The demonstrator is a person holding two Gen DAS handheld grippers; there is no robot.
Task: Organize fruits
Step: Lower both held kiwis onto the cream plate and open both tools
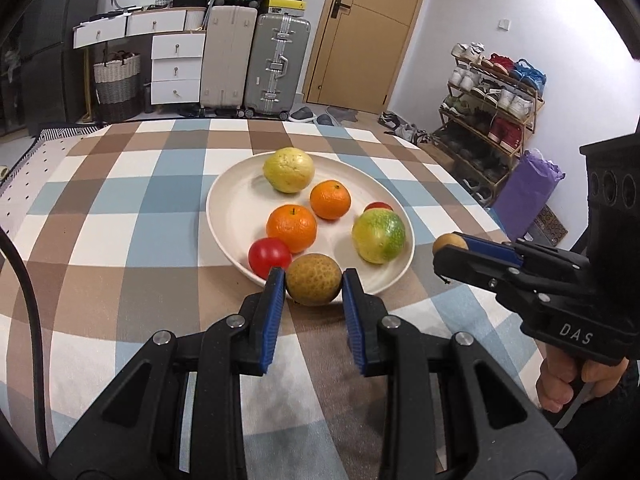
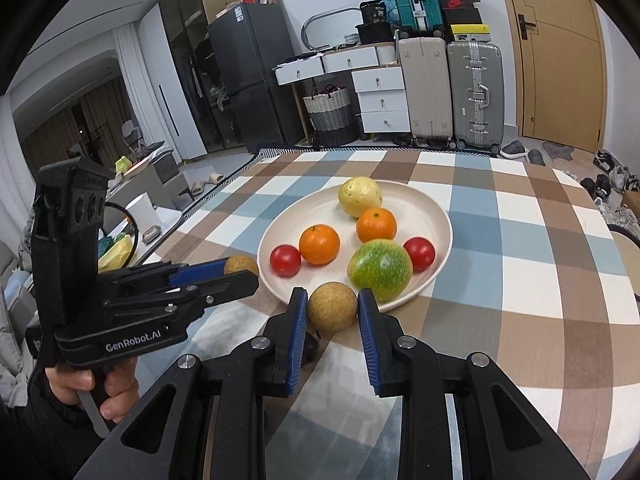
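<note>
My left gripper (image 1: 313,280) is shut on a small brown rough-skinned fruit (image 1: 314,284), held just above the near rim of a white plate (image 1: 228,208). My right gripper (image 2: 333,300) is shut on a second brown fruit (image 2: 333,310) at the plate's (image 2: 440,216) near edge. Each gripper shows in the other's view: the right gripper (image 1: 446,248) with its brown fruit (image 1: 450,242), the left gripper (image 2: 246,274) with its brown fruit (image 2: 240,265). On the plate lie a yellow fruit (image 1: 288,170), two oranges (image 1: 291,228), two red tomatoes (image 2: 285,260) and a green-yellow fruit (image 2: 380,268).
The plate sits on a table with a blue, brown and white checked cloth (image 1: 120,220). A person's hand (image 2: 116,392) grips each handle. Behind the table stand suitcases (image 1: 276,68), white drawers (image 1: 176,68), a door, a shoe rack (image 1: 492,108) and a dark fridge (image 2: 248,72).
</note>
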